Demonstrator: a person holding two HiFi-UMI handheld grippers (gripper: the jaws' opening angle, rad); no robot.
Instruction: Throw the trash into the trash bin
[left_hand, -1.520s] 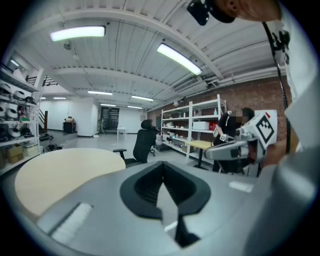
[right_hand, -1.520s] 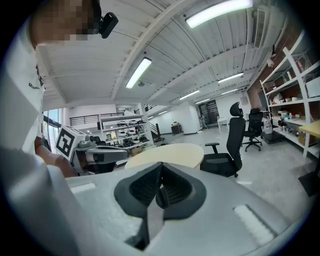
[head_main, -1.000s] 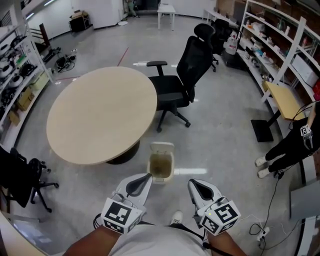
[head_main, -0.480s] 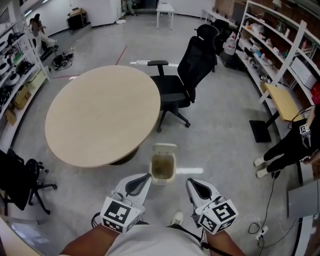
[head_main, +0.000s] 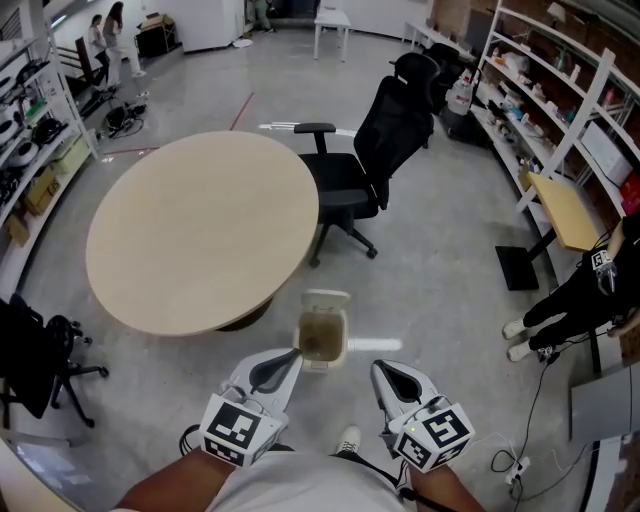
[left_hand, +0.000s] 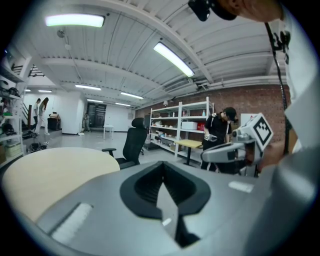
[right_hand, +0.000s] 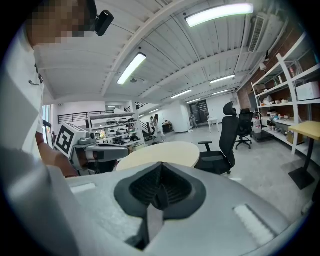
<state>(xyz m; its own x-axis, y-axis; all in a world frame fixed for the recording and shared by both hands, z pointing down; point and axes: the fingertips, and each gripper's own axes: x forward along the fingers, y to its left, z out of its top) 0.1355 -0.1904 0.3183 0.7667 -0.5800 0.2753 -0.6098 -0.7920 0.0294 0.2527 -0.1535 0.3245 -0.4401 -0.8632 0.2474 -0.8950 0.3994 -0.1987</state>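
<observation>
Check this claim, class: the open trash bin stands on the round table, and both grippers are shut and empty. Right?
No. The head view shows the trash bin on the floor beside the round table. It is open; left gripper and right gripper are shut, empty.

White shirt (head_main: 300, 487), grey hand-held grippers (head_main: 292, 354) (head_main: 378, 367)

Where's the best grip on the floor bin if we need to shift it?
Probably the near rim of the bin, from above: it stands upright with its mouth open and its lid flipped up at the far edge, leaving the near wall free for the jaws to straddle.
</observation>
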